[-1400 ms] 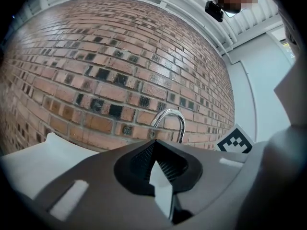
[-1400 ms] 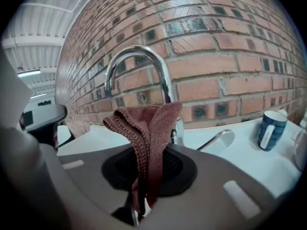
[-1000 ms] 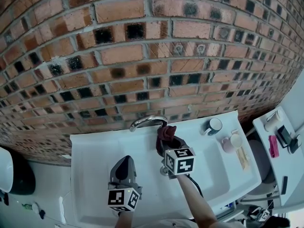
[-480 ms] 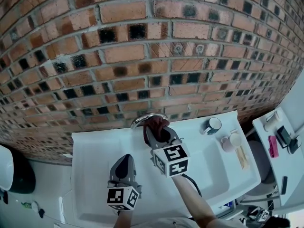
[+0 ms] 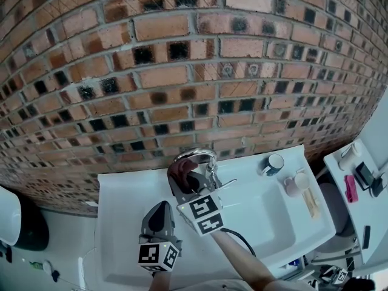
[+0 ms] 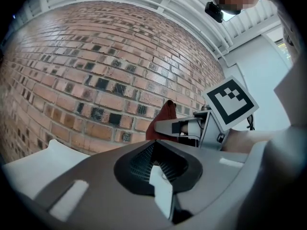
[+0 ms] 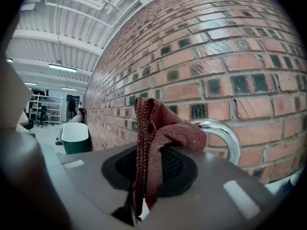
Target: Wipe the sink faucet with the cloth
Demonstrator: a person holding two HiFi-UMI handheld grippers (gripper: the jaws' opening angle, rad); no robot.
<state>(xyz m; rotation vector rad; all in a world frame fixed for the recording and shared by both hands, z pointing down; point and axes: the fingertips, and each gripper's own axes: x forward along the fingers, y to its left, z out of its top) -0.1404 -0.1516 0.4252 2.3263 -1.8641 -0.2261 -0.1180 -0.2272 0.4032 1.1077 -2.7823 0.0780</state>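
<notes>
A dark bin (image 5: 18, 226) stands at the far left, on the floor beside the white sink (image 5: 121, 187). Over the left half of the basin hang the left tongs (image 5: 161, 208), their marker cube toward the person. Their tips point at the brick wall (image 5: 182, 71). The left gripper view shows them closed together with nothing between them.

Just to their right, and nearer the wall, the right tongs (image 5: 187, 185) reach up to the faucet (image 5: 203, 153). They are clamped on the dark red cloth (image 5: 180, 170). In the right gripper view the cloth rises out of the closed tips in a bunched fold. The top of that fold lies over the left end of the chrome spout. In the head view the cloth sits at the same left end of the arc, touching it as far as can be seen. The rest of the spout curves bare to the right. A thin chrome lever (image 5: 225, 183) juts out to the right below the spout.

Further right, a mug (image 5: 274, 161) stands on the back corner of the sink surface. Two pale cups (image 5: 295, 182) stand close together just in front of it, at the right rim.
</notes>
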